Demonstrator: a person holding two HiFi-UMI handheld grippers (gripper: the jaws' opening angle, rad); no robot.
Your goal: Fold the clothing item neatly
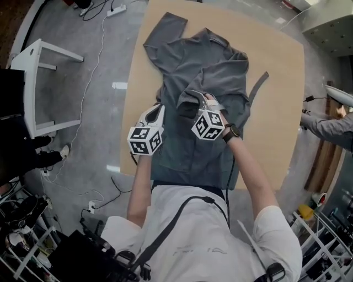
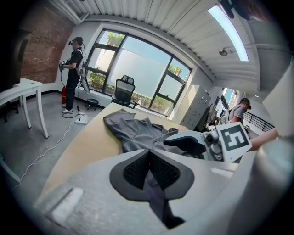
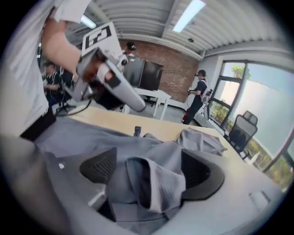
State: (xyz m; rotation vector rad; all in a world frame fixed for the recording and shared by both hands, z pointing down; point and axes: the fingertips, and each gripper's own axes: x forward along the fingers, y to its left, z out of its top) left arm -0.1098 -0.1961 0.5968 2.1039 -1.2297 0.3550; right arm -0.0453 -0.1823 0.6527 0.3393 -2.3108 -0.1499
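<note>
A grey shirt [image 1: 204, 60] lies spread on the wooden table [image 1: 278, 110], collar at the far end. My left gripper [image 1: 159, 110] sits at the shirt's left edge. In the left gripper view it [image 2: 149, 167] is shut on a thin pinch of the grey cloth [image 2: 158, 197], which hangs down between the pads. My right gripper [image 1: 194, 102] is at the shirt's middle, where a fold of cloth stands up. Seen from the right gripper view, it [image 3: 147, 172] is open wide, and a bunched fold of the shirt [image 3: 158, 183] lies loose between the pads [image 3: 98, 167].
A white table frame [image 1: 38, 60] stands on the floor at the left, with a power strip [image 1: 116, 10] and cables near it. Another person's arm [image 1: 331, 126] reaches in at the right. A person [image 2: 73, 73] and an office chair [image 2: 123, 92] stand by the windows.
</note>
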